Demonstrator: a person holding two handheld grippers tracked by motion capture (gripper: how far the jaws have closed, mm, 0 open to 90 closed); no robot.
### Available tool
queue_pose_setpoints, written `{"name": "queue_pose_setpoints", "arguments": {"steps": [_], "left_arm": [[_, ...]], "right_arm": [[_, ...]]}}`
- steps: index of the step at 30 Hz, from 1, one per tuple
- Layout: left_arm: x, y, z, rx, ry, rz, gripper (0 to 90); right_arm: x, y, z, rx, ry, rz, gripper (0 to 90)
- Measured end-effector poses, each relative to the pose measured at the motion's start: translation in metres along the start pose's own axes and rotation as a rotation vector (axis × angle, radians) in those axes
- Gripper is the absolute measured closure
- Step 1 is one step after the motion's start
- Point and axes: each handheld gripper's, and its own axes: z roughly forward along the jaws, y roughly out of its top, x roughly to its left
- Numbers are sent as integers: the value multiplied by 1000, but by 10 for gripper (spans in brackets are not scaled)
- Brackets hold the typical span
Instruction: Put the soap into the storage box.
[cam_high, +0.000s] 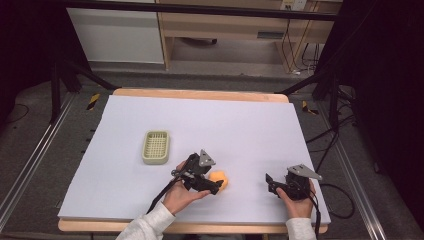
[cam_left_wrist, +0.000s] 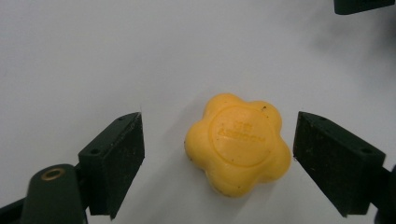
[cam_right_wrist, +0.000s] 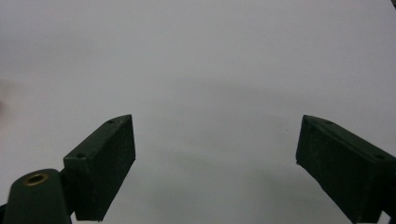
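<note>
Left gripper (cam_left_wrist: 219, 154) spread wide, yellow flower-shaped soap (cam_left_wrist: 238, 149) lying between its jaws, untouched; right gripper (cam_right_wrist: 215, 163) spread, well off.

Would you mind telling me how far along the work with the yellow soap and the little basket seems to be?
Nothing looks finished: the basket sits empty on the table. In hand: the left gripper is open around the flower-shaped yellow soap, jaws either side, not yet closed. Left, I would guess: gripping it and moving it, perhaps into the basket. The right gripper is open, holding nothing.
</note>
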Motion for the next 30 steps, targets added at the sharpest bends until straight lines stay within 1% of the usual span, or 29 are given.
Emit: {"name": "queue_pose_setpoints", "arguments": {"steps": [3,10,12,16,17,18,19,20,22,27,30], "left_arm": [[-2,3,5,28,-9,8,165],[-5,5,10,53,-17,17,161],[-5,6,13,73,-22,21,161],[-7,6,18,75,-19,22,163],[-7,6,21,91,-22,29,163],[-7,6,21,91,-22,29,163],[-8,7,23,102,-16,33,163],[-9,7,25,101,-20,30,163],[-10,7,26,105,-18,37,166],[-9,7,32,127,-31,30,196],[-10,6,35,129,-25,33,230]], "right_arm": [[-1,0,-1,-1,3,5,122],[-1,-1,-1,-1,3,7,122],[-2,-1,-1,-1,3,1,122],[-1,0,-1,2,6,7,124],[-1,0,-1,3,6,8,124],[-1,0,-1,2,7,7,124],[-1,0,-1,2,6,8,124],[-2,-1,-1,1,2,4,124],[-2,-1,-1,0,4,6,124],[-2,-1,-1,-1,9,9,128],[-3,-1,-2,-1,10,7,130]]}}
